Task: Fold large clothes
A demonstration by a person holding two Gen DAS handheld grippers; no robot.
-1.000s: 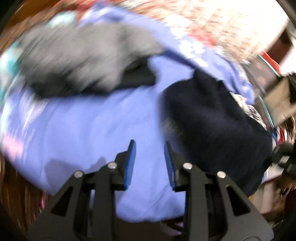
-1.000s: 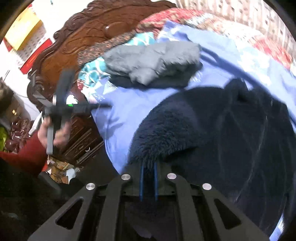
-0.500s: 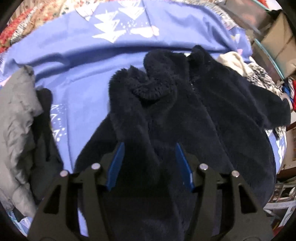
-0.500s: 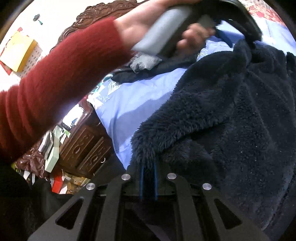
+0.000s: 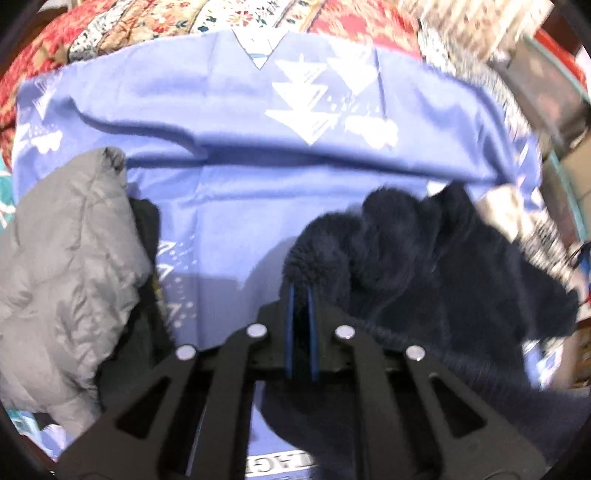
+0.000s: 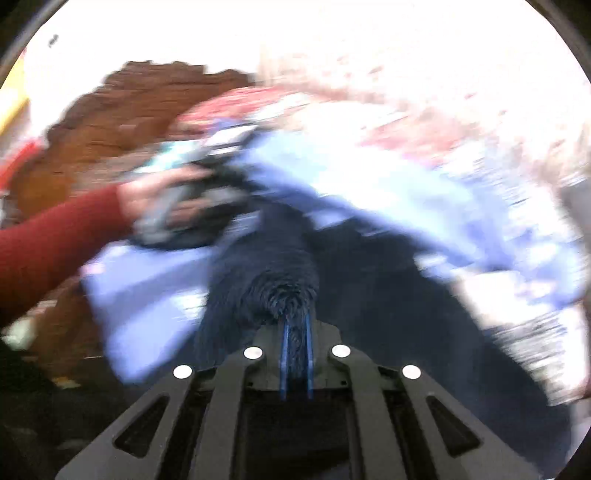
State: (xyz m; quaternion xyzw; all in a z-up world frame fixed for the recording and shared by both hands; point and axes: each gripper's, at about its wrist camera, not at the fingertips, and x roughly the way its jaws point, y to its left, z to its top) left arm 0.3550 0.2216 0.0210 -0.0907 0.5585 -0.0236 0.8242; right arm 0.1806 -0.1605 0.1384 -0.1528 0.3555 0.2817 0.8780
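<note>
Left gripper [image 5: 300, 291] has just snapped closed on a fold of the dark navy fleece garment [image 5: 424, 266]. Half a second ago its jaws stood wide, straddling the pile; now the blue pads sit nearly together with fleece pinched between them. Grip point lies at the fleece's edge, about 6 o'clock in the left wrist view. The rest of the garment is bunched toward 3 o'clock.

Right gripper [image 6: 295, 328] is clamped tight on another tuft of the same fleece, as it was a second back. Its view is badly smeared now, so the hand looks to be moving fast. At 9 o'clock in that view: the person's left hand [image 6: 147, 199], in a red sleeve [image 6: 55, 251], wrapped round the other tool.

Fleece lies on the blue printed sheet [image 5: 295, 184] spread over the bed. A grey padded jacket [image 5: 66, 266] is heaped at 9 o'clock, apart from the fleece. Patterned quilt [image 5: 110, 33] at 12 o'clock.

Reading: both tongs now hold the garment at two points, so it can probably be lifted and spread. No fold is made yet.
</note>
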